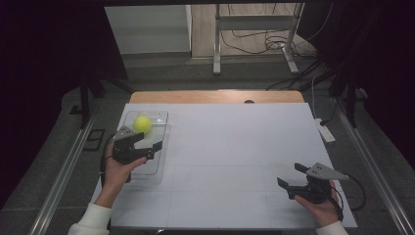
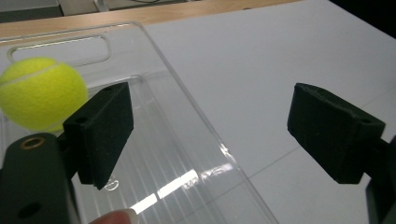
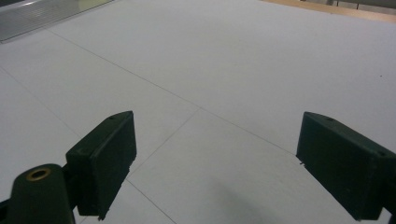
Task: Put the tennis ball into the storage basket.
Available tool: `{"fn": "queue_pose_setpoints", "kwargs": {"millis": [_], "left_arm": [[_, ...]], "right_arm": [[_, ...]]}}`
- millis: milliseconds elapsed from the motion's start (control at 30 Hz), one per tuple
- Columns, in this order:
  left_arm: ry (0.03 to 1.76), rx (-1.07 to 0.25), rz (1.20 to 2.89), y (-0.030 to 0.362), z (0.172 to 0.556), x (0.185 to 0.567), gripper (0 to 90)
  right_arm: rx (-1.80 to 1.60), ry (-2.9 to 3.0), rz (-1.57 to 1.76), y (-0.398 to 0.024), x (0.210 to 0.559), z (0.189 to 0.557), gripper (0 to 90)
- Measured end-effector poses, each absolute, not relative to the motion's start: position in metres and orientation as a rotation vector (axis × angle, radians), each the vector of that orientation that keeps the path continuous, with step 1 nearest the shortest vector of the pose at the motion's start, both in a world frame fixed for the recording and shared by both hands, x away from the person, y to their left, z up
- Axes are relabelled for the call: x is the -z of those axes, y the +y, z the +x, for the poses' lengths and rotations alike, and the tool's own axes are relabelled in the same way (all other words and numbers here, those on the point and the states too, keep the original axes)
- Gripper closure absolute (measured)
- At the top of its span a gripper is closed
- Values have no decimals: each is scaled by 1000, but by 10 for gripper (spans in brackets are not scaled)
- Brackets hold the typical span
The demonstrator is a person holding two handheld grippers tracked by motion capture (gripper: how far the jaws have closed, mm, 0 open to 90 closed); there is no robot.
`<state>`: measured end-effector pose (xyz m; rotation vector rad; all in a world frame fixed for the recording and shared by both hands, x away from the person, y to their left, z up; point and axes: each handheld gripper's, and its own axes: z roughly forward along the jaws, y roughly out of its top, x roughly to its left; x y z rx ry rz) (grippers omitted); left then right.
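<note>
Yellow tennis ball [image 1: 142,124] sits in the clear tray [image 1: 161,147] at the table's [image 1: 235,147] left. Left gripper [image 1: 145,146] hovers beside it, fingers spread and empty; right gripper [image 1: 292,176] idles, fingers spread. Judged step: the approach; next, straddle the ball.

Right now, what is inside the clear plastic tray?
The clear plastic tray holds one yellow tennis ball at its far end. The open left gripper and hand above it hide part of the tray's near floor.
</note>
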<state>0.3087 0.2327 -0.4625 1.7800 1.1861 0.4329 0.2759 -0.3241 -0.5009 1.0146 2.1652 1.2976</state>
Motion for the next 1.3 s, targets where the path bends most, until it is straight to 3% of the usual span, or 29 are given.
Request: {"fn": "queue_pose_setpoints", "kwargs": {"millis": [600, 1300], "left_arm": [[1090, -424, 1809, 219, 261, 478, 163], [1037, -459, 1853, 203, 244, 494, 161]], "right_arm": [[-1297, 2167, 1013, -323, 501, 276, 126], [-1307, 2158, 1005, -325, 499, 276, 125]]}}
